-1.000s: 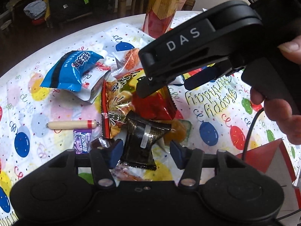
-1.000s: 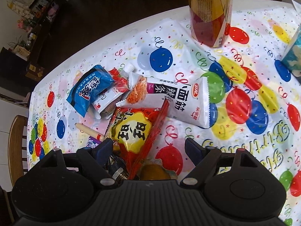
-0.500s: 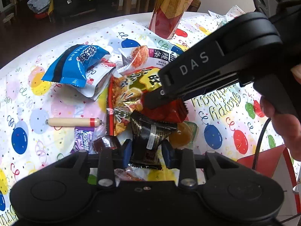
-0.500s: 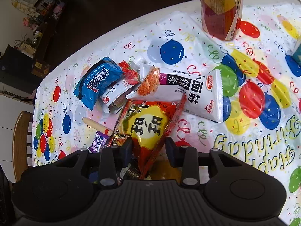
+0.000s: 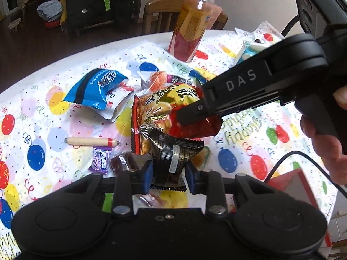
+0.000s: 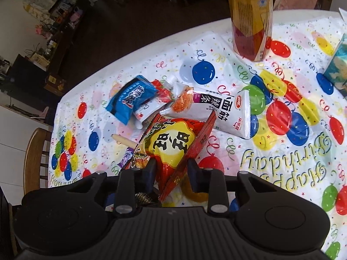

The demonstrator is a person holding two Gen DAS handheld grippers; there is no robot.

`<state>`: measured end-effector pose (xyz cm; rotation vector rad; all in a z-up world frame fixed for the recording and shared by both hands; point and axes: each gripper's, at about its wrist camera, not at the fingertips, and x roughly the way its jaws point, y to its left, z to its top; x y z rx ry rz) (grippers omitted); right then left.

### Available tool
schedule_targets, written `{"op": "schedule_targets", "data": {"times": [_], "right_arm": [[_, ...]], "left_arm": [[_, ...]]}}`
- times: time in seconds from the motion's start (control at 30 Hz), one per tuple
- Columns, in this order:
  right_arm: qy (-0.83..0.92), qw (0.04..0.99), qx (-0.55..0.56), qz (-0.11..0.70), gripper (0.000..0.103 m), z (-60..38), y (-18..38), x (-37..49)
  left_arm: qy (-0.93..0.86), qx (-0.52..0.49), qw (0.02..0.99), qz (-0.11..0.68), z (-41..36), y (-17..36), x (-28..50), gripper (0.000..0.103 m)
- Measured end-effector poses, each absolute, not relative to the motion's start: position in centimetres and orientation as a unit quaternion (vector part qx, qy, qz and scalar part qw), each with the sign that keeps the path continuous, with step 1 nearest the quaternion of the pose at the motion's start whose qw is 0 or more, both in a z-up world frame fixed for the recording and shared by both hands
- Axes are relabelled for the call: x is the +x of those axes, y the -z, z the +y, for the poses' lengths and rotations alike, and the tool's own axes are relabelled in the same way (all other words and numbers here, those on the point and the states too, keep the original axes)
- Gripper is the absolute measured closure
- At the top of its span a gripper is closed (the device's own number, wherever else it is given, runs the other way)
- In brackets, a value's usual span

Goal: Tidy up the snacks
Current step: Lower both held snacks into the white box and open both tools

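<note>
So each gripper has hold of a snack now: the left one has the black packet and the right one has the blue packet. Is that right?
Not quite. The left gripper does clamp the black packet, but the right gripper is shut on the red and yellow snack bag, not the blue one. The right wrist view shows the blue packet lying untouched on the tablecloth farther back.
</note>
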<state>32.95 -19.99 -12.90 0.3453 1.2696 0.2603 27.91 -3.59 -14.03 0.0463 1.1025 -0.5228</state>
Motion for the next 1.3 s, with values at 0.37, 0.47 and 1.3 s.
{"op": "schedule_targets", "data": {"times": [0.37, 0.47, 1.3], "right_arm": [[-0.122, 0.805, 0.156, 0.559, 0.075, -21.2, 8.2, 29.4], [-0.124, 0.812, 0.152, 0.55, 0.076, -21.6, 7.0, 28.0], [-0.157, 0.832, 0.135, 0.515, 0.08, -24.6, 0.7, 15.0]], "left_arm": [[0.246, 0.011, 0.833, 0.495, -2.8, 9.3, 24.2, 0.073], [0.241, 0.01, 0.836, 0.493, -2.5, 8.3, 23.0, 0.073], [0.238, -0.006, 0.823, 0.516, -0.5, 5.0, 13.7, 0.073]]}}
